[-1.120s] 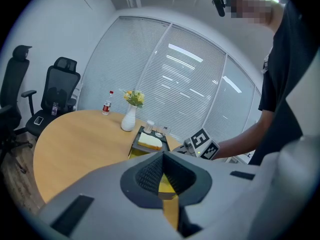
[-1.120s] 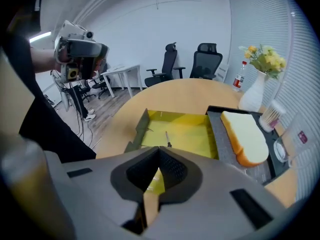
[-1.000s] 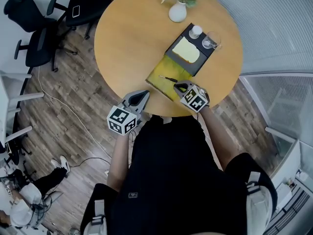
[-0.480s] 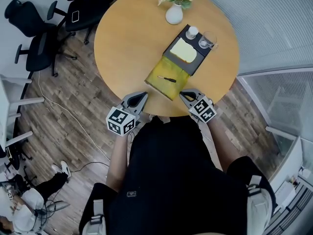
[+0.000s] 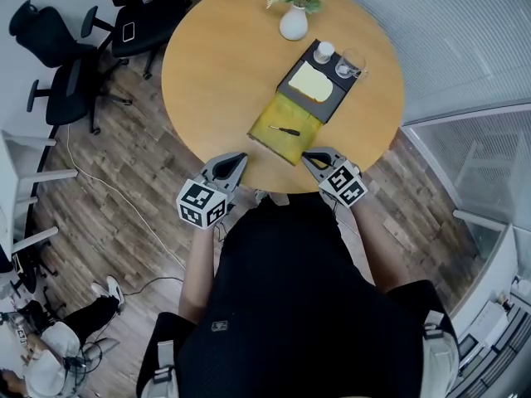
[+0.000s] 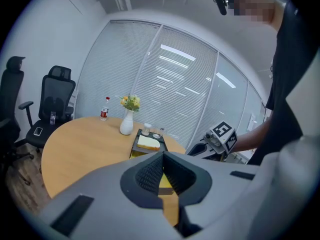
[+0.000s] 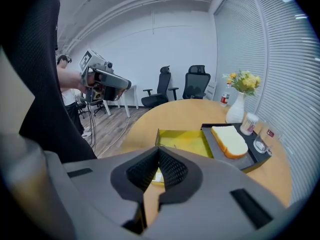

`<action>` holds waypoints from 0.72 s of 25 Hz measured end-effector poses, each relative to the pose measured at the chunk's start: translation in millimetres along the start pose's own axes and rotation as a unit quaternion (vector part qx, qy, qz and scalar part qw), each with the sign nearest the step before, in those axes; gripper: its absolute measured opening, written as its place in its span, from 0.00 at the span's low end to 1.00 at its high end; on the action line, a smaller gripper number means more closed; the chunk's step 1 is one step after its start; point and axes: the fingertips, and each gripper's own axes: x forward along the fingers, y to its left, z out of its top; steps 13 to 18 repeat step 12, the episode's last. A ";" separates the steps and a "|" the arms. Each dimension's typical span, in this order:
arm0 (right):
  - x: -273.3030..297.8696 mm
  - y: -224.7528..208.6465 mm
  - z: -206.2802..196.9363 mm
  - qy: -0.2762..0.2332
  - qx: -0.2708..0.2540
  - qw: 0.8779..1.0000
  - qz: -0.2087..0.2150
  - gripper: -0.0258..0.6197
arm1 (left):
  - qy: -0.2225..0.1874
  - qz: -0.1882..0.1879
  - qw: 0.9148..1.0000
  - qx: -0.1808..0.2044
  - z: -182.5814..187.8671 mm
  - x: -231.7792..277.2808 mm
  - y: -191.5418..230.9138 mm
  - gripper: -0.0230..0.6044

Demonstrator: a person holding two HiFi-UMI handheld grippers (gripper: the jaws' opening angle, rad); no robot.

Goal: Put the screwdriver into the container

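On table, screwdriver (image 5: 284, 131) sits in yellow container (image 5: 287, 148); left gripper (image 5: 239, 157) & right gripper (image 5: 306, 156) pressed together, empty, so task prob. done.

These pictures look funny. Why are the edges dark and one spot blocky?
Left and right gripper views: a wide-angle lens curves the window blinds and blackens the corners. Left gripper view: that blocky patch hides a face. Head view: the table looks sharp.
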 end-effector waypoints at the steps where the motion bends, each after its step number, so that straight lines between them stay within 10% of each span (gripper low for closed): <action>1: -0.5 -0.2 3.6 -0.002 0.000 1.000 0.000 0.05 | 0.000 0.001 1.000 0.003 2.7 -2.6 0.5 0.04; 18: -0.6 -9.0 26.6 -0.023 0.009 1.000 -0.009 0.05 | -0.002 0.004 1.000 0.008 10.2 -4.3 8.4 0.04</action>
